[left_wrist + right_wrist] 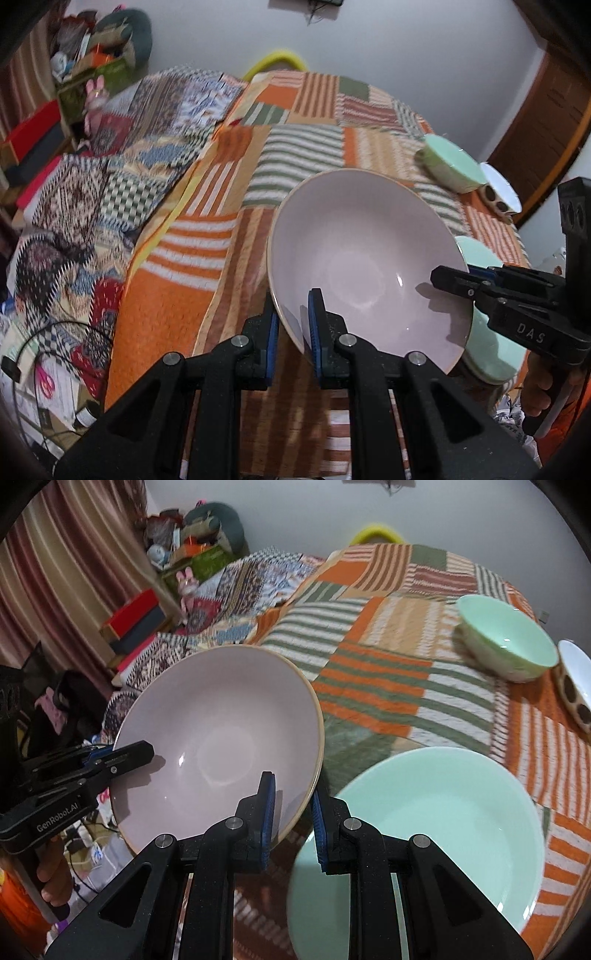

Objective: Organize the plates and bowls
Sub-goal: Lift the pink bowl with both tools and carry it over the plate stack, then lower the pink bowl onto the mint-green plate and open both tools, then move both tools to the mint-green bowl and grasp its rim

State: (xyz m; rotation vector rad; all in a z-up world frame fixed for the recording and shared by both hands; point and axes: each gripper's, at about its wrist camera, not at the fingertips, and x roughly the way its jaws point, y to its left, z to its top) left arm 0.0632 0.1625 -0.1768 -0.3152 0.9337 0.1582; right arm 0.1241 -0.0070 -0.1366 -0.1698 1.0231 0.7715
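Observation:
A large pale pink bowl (365, 258) hangs tilted above the table, carried by both grippers. My left gripper (293, 308) is shut on its near rim, blue pads on either side of the wall. My right gripper (293, 792) is shut on the opposite rim and shows in the left wrist view too, as the right gripper (443, 278). The left gripper (146, 753) is seen from the right wrist view. A mint-green plate (443, 830) lies on the cloth just beneath and beside the pink bowl (218, 734).
A mint-green bowl (513, 638) and a white bowl with brown dots (576, 686) stand at the far right of the striped orange tablecloth (369, 672). Patterned cloths, boxes and clutter (92, 88) fill the left side. A yellow hoop (280, 59) shows behind the table.

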